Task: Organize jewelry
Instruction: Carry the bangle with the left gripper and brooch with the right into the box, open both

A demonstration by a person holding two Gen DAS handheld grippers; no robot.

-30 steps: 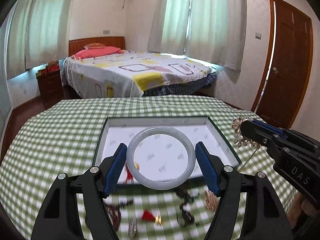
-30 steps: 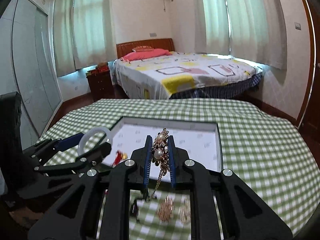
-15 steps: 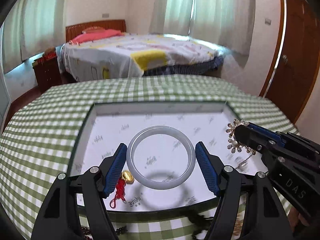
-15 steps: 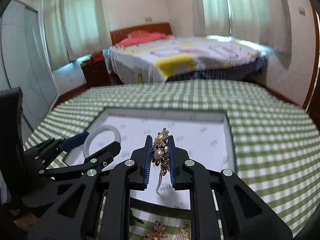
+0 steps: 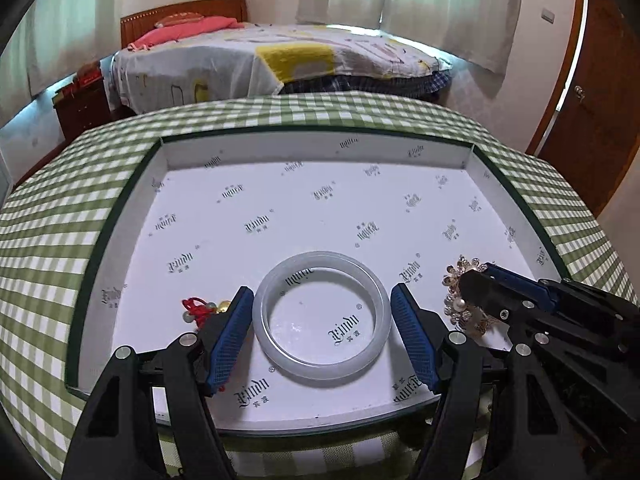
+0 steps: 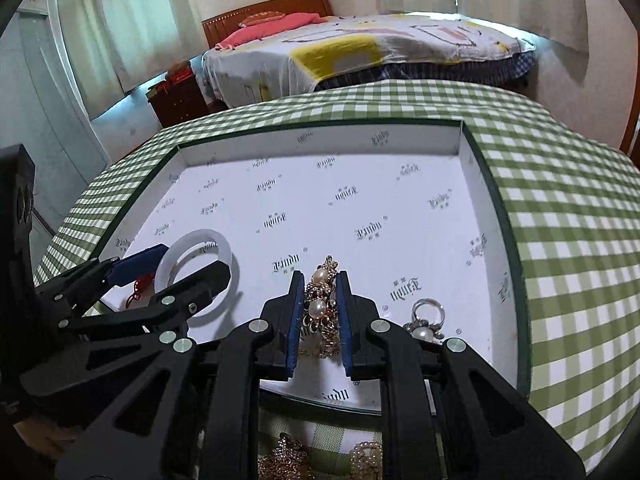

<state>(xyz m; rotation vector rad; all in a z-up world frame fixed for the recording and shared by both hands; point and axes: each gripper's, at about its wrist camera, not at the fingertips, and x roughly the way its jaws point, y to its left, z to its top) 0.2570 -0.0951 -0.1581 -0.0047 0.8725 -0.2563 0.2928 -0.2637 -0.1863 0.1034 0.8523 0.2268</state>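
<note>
A pale jade bangle lies flat on the floor of a shallow white box with a dark green rim. My left gripper is open around it, with small gaps on both sides. The bangle also shows in the right wrist view. My right gripper has its pads loosely either side of a gold pearl brooch that rests on the box floor; the brooch shows in the left wrist view. A red-corded gold charm lies left of the bangle.
A silver pearl ring lies in the box right of my right gripper. More gold jewelry lies on the green checked tablecloth in front of the box. A bed stands beyond the table.
Both grippers came down into the box. The bangle and the brooch now rest on the box floor, and both pairs of jaws have opened off them.
</note>
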